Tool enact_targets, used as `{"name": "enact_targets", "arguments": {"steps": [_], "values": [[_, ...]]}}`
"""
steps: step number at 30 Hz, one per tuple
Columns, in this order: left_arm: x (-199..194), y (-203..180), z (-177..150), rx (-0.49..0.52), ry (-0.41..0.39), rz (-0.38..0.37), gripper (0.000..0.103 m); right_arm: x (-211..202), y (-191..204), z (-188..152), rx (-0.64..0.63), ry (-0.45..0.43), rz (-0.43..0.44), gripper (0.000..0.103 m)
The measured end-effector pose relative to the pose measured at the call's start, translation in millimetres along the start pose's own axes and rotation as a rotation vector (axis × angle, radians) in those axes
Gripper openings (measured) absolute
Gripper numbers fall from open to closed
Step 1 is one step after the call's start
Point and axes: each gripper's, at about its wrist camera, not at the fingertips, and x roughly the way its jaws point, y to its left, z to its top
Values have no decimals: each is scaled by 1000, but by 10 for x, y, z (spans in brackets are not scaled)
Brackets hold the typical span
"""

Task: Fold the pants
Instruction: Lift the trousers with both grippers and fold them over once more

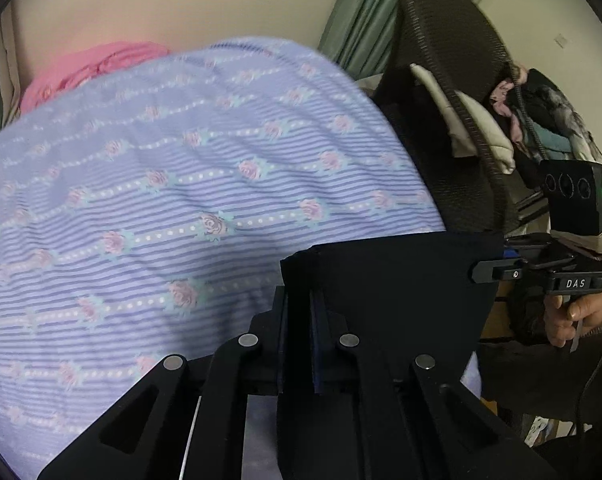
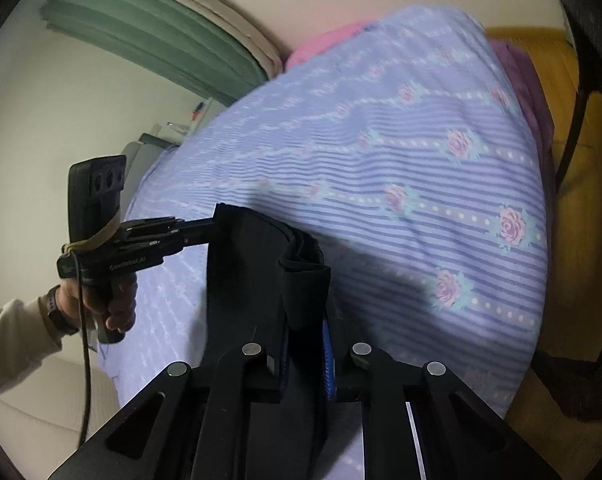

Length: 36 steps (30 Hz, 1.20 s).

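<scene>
The black pants [image 1: 401, 288] hang stretched between my two grippers above the bed. My left gripper [image 1: 299, 292] is shut on one end of the pants' edge. My right gripper [image 2: 305, 280] is shut on the other end, where the cloth [image 2: 245, 272] bunches in folds. In the left wrist view the right gripper [image 1: 485, 270] shows at the right, clamped on the cloth. In the right wrist view the left gripper [image 2: 209, 224] shows at the left, also clamped on it. The lower part of the pants is hidden under the grippers.
A lilac striped bedspread with roses [image 1: 161, 184] covers the bed below. A pink cloth [image 1: 97, 64] lies at its far end. A dark wicker chair [image 1: 453, 92] with piled clothes stands to the right. Green curtains [image 2: 149, 28] hang behind. A yellow wooden bed frame [image 2: 561, 128] runs along one side.
</scene>
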Motion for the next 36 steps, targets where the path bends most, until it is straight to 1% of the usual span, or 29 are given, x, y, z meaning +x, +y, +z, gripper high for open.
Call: {"name": "enact_targets", "arguments": {"steps": [2, 6, 10, 12, 15, 18, 21, 25, 26, 28, 30, 36], "values": [[-197, -83, -78, 15, -24, 7, 11, -143, 171, -56, -31, -17, 13, 14], [-701, -270, -342, 29, -88, 16, 11, -438, 618, -246, -103, -50, 51, 14], [-1263, -491, -768, 30, -152, 32, 11, -719, 1170, -575, -181, -81, 100, 14], [-1490, -590, -1011, 33, -173, 42, 11, -835, 1419, -751, -221, -86, 127, 14], [-1848, -756, -1504, 27, -209, 65, 11, -967, 1797, -1053, -292, -85, 151, 14], [-2141, -897, -2012, -1, -253, 79, 11, -1055, 2148, -1403, -377, -62, 177, 14], [-2345, -1057, -2545, -23, -281, 100, 11, -1107, 2458, -1788, -467, -28, 204, 14], [-2460, -1249, -3180, -57, -313, 121, 11, -1086, 2769, -2335, -580, 52, 253, 14], [-2467, -1309, -3370, -69, -321, 126, 11, -1060, 2845, -2527, -617, 86, 269, 14], [-2439, -1416, -3693, -90, -329, 134, 11, -999, 2903, -2773, -651, 138, 293, 14], [-2353, -1498, -4064, -127, -334, 138, 11, -895, 2930, -3086, -700, 202, 305, 14], [-1952, -1641, -4915, -211, -312, 155, 11, -558, 2808, -3781, -795, 346, 305, 14]]}}
